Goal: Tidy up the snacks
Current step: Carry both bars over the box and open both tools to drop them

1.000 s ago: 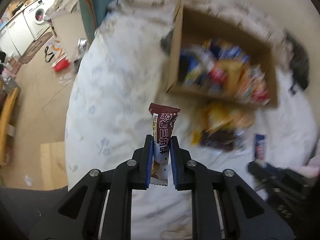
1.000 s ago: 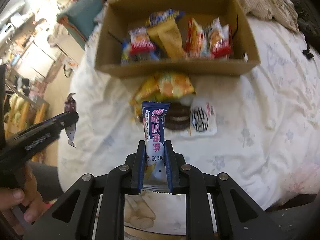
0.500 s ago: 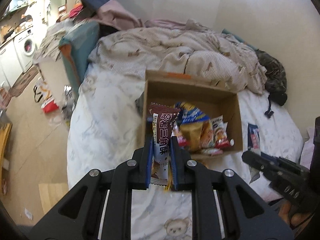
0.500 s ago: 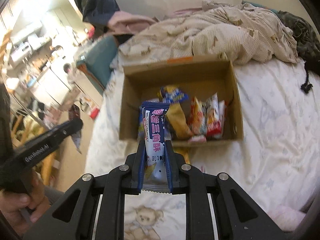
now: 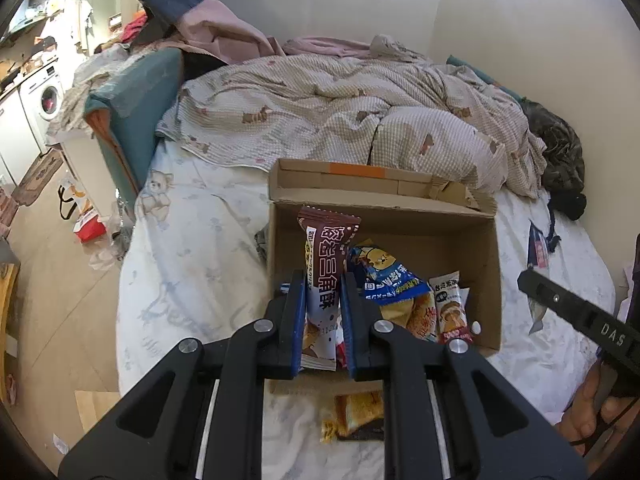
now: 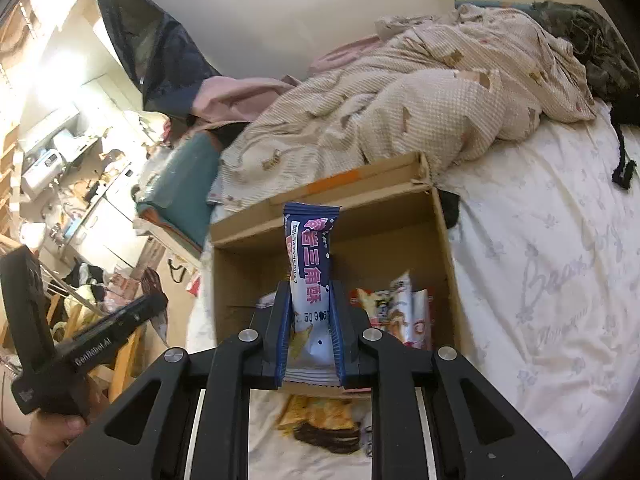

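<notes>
My left gripper [image 5: 323, 280] is shut on a brown snack bar [image 5: 326, 264], held upright over the near left part of an open cardboard box [image 5: 384, 194]. My right gripper [image 6: 310, 292] is shut on a blue snack bar [image 6: 310, 252], held upright over the same box [image 6: 320, 216]. Several snack packets lie in the box, among them a blue bag [image 5: 386, 276] and a red-and-white packet [image 6: 400, 312]. An orange packet [image 5: 358, 416] and a dark packet [image 6: 328, 438] lie on the sheet in front of the box.
The box sits on a white bed sheet [image 5: 192, 248] with a checked duvet [image 5: 360, 112] bunched behind it. A teal cushion [image 5: 136, 96] stands at the bed's left. A dark garment [image 6: 596, 48] lies at the far right. Floor clutter is at the left.
Both grippers, each still holding its bar, have moved closer to the box and now sit over its near edge. The views tilted up from the sheet to the box and duvet.
</notes>
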